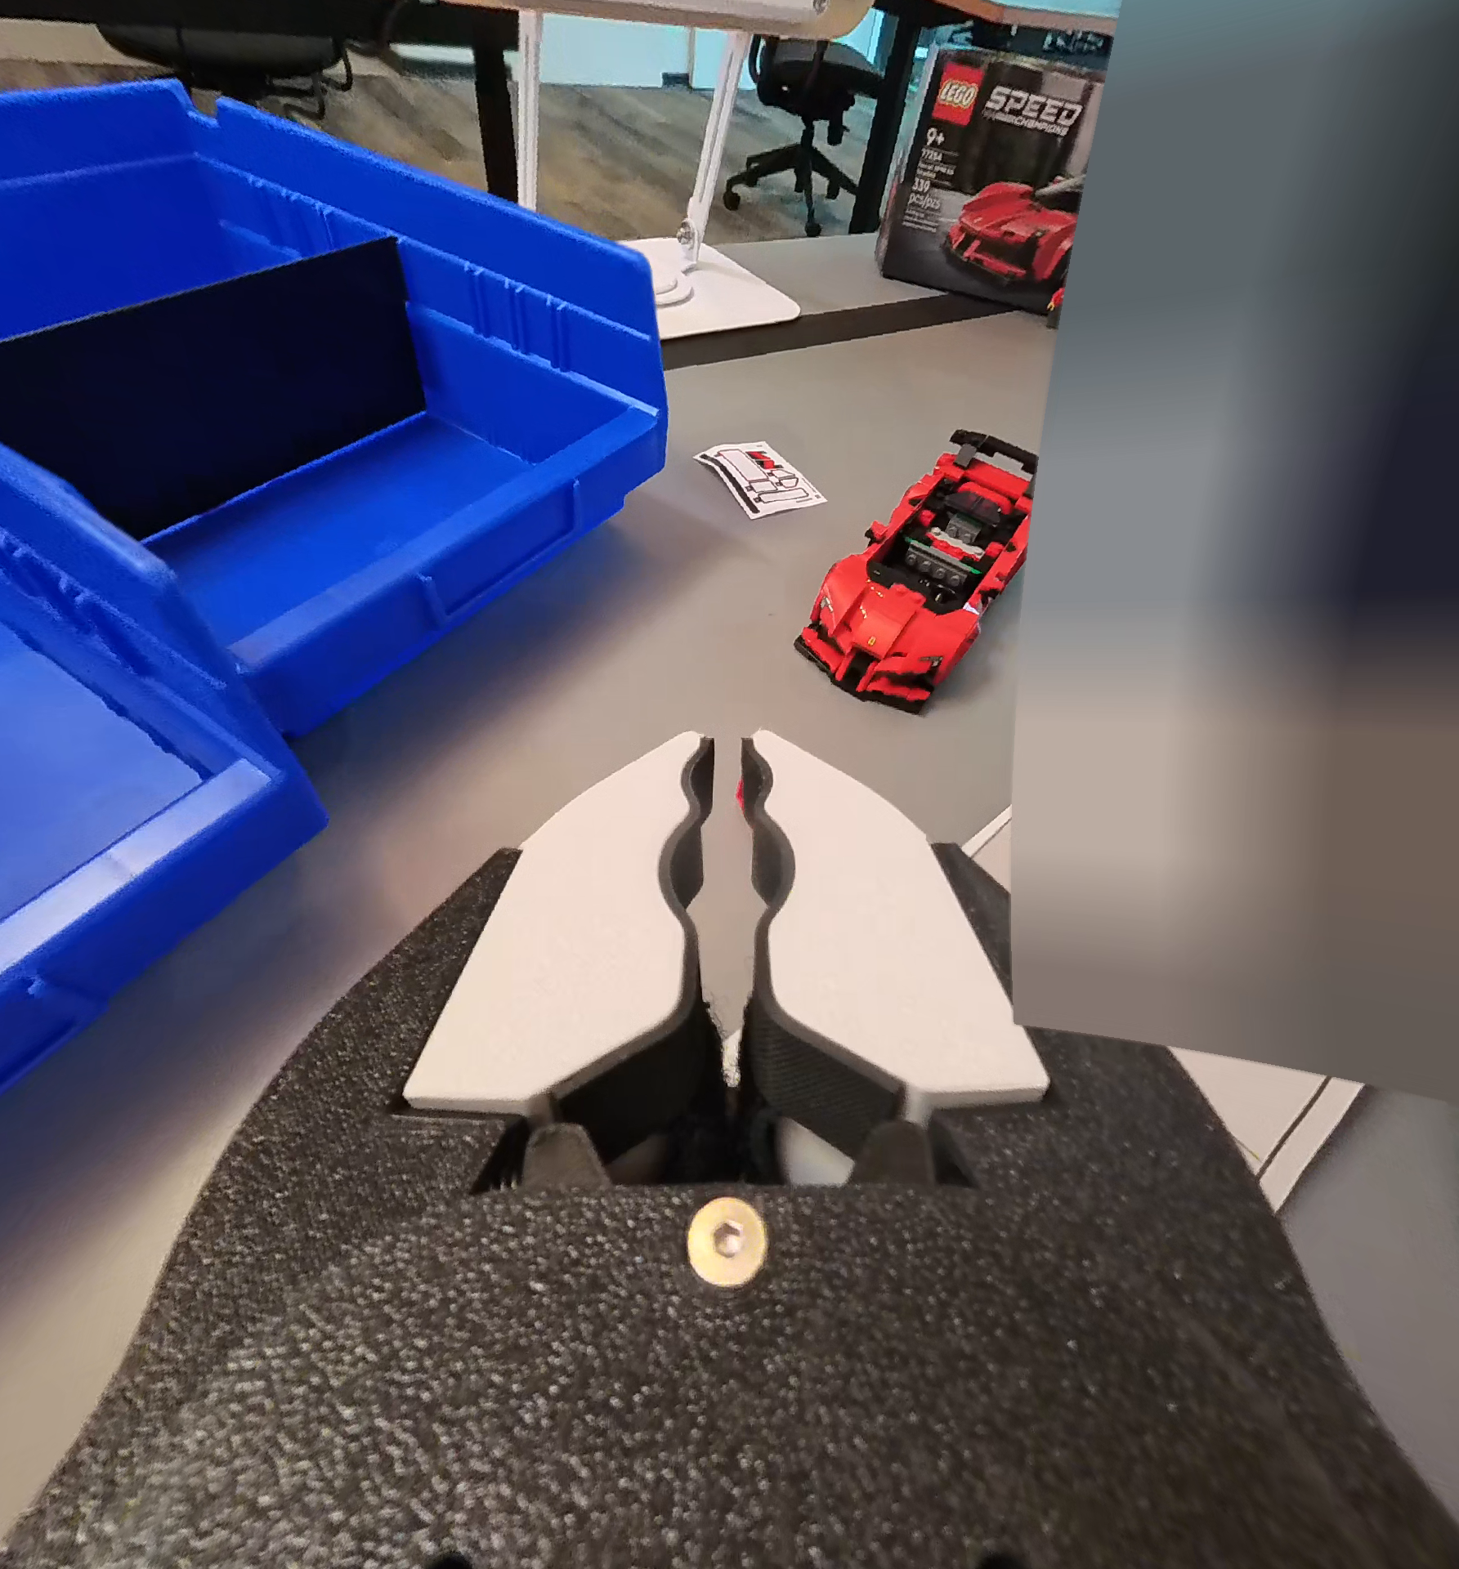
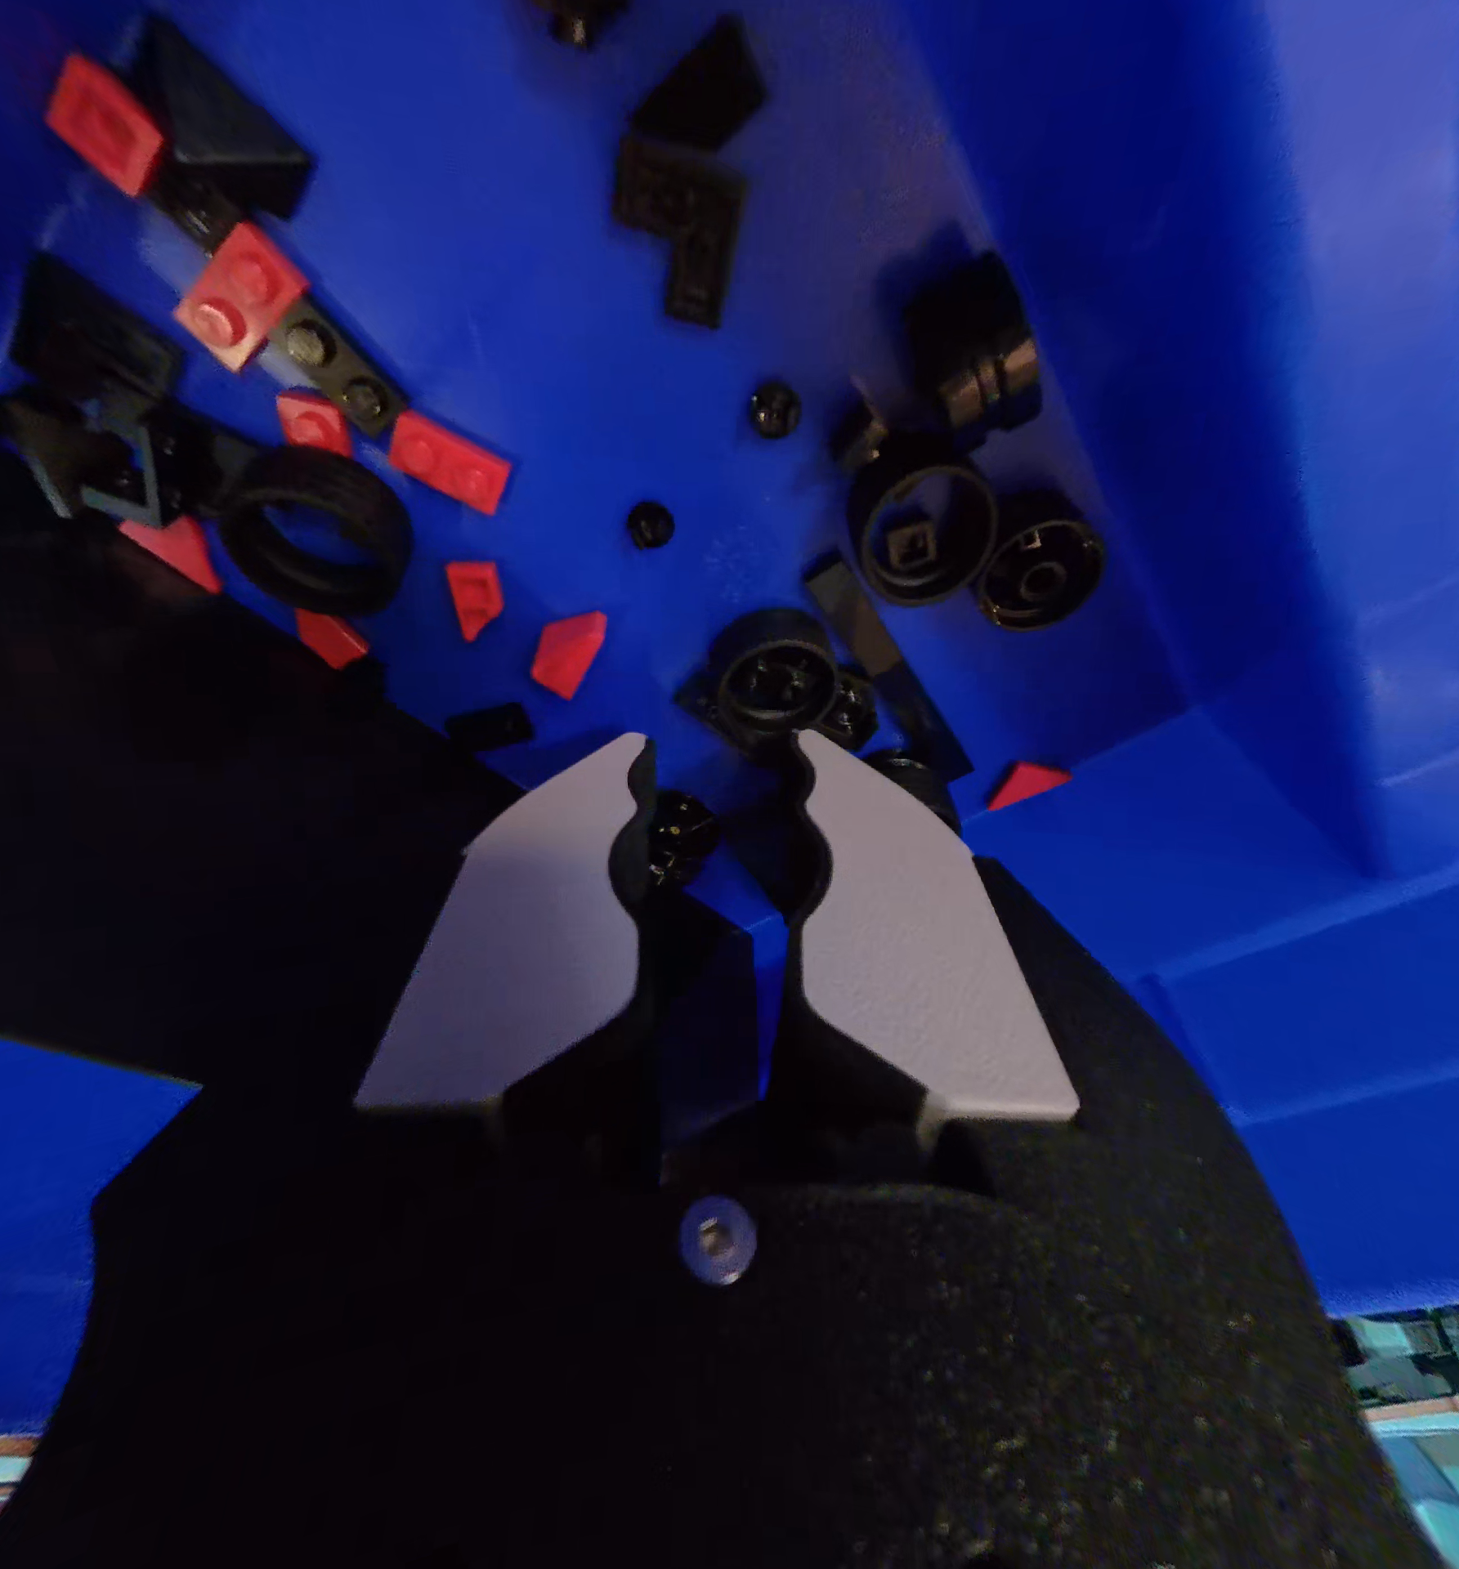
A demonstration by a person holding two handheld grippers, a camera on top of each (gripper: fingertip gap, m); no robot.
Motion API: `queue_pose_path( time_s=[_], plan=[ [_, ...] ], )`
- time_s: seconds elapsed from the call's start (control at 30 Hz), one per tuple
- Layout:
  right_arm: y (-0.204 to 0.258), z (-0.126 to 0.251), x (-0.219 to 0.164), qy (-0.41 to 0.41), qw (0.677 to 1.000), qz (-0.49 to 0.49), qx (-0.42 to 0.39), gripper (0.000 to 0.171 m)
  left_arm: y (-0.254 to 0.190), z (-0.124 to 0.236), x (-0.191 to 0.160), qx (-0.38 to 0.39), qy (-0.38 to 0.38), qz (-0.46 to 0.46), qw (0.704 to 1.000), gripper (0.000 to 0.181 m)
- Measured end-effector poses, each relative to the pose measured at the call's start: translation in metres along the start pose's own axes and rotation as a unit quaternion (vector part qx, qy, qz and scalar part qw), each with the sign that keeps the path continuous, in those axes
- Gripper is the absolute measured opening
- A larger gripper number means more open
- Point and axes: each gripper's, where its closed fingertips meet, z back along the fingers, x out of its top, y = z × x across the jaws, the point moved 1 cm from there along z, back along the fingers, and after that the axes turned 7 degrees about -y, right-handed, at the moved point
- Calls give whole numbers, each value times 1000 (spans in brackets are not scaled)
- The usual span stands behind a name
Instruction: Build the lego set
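In the left wrist view, my left gripper hovers over the grey table, its jaws almost closed on a small red piece that barely shows between them. A partly built red Lego car stands on the table ahead and to the right. In the right wrist view, my right gripper is open inside a blue bin of loose red and black pieces. A black round wheel piece lies just beyond its fingertips. A black tyre lies to the left.
Two blue bins stand at the left of the left wrist view, the far one with a black divider. A sticker sheet lies by the car. The set's box stands at the back. A blurred patch covers the right side. The tips of one gripper are about 60 cm away from the tips of the other. Measured from the fingertips, the partly built red Lego car is 20 cm or so from the left gripper and 40 cm from the right.
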Motion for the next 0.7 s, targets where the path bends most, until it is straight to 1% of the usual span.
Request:
queue_pose_path(
  time_s=[0.1, 0.17, 0.23, 0.37, 0.5, 0.6, 0.63, 0.7],
  plan=[
    [-1, -1, 1, -5, 1000, -2, 13, 28, 0, 2, -1, -7, -7, 8, 1000, 6],
    [-7, -2, 2, -23, 1000, -3, 5, 12, 1, 2, -1, -13, -14, 11, 1000, 6],
    [-7, -2, 2, -38, 999, -10, 10, 12, -1, 1, 0, -20, -19, 12, 1000, 6],
    [-5, -2, 3, -45, 999, 16, 7, 10, -4, 5, 2, -24, -26, 3, 999, 6],
    [-7, 5, 4, -66, 998, -1, 5, 8, -5, 13, 2, -24, -33, 4, 999, 6],
    [-8, 18, 8, -101, 995, -24, 1, 8, -6, 16, 2, -25, -38, 1, 999, 6],
    [-8, 25, 13, -126, 991, -37, -2, 8, -7, 17, 3, -27, -43, 1, 999, 6],
    [-6, 45, 31, -219, 973, -73, 5, 8, -11, 17, 5, -36, -50, 2, 998, 6]
  ],
)
